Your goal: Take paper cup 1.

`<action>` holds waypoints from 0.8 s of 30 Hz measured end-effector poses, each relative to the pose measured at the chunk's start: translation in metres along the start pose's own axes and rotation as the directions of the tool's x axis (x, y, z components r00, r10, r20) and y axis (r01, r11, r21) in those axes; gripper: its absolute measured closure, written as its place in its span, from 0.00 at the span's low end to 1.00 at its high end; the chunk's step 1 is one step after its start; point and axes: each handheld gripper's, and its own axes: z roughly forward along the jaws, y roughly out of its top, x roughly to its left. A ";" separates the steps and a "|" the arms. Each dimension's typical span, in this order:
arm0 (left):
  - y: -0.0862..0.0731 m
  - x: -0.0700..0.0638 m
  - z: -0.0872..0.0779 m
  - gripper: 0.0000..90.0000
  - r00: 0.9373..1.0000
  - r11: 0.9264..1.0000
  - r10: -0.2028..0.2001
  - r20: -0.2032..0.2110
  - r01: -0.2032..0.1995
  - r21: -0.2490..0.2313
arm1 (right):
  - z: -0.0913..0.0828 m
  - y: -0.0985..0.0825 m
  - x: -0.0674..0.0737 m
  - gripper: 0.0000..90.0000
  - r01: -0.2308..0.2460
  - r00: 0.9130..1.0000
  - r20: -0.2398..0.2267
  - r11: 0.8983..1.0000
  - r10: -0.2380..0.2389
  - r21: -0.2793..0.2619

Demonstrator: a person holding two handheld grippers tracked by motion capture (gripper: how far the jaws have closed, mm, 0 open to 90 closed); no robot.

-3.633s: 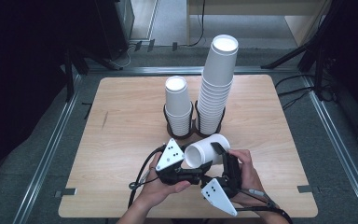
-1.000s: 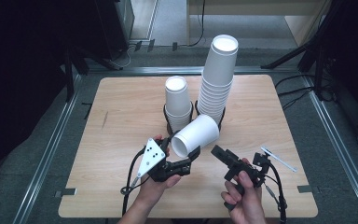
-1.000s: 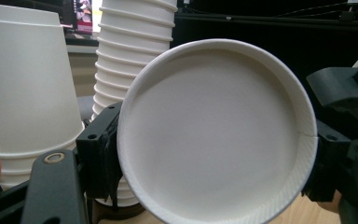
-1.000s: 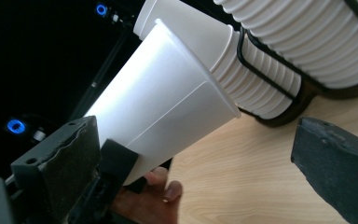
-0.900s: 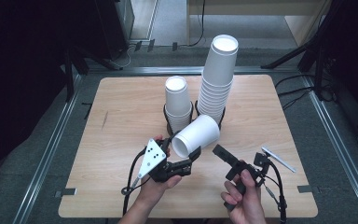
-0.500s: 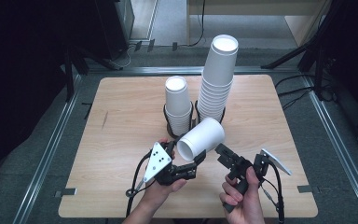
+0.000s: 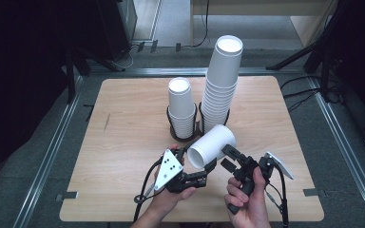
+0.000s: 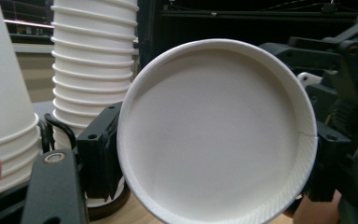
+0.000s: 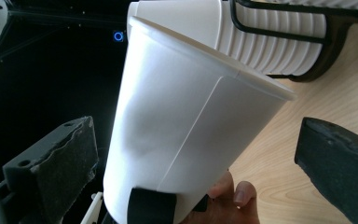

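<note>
A white paper cup (image 7: 212, 144) (image 9: 182, 121) hangs on its side over the table's front, its base (image 8: 214, 135) turned toward the person. My left gripper (image 7: 208, 167) (image 8: 116, 182) is shut on the base rim. My right gripper (image 7: 229, 158) (image 9: 196, 163) is open, its jaws having just widened. Its two pads (image 9: 51, 168) stand on either side of the cup's wall without touching it. Behind the cup are a short stack (image 7: 181, 107) and a tall stack (image 7: 221, 80) (image 8: 93, 60) of upturned cups.
Both stacks sit in black wire holders (image 7: 176, 130) (image 9: 326, 42) at the middle of the wooden table (image 7: 123, 123). Metal rails (image 7: 52, 147) run along the table's sides, and dark stands and cables lie on the floor beyond.
The left gripper has carried the cup slightly right and down. The right gripper has shifted up and left, so the cup now lies between its jaws.
</note>
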 end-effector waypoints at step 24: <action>-0.013 -0.028 0.008 0.26 0.997 0.997 0.075 0.023 -0.075 -0.006 | 0.003 0.011 -0.014 0.03 -0.118 0.992 -0.038 0.993 0.118 0.015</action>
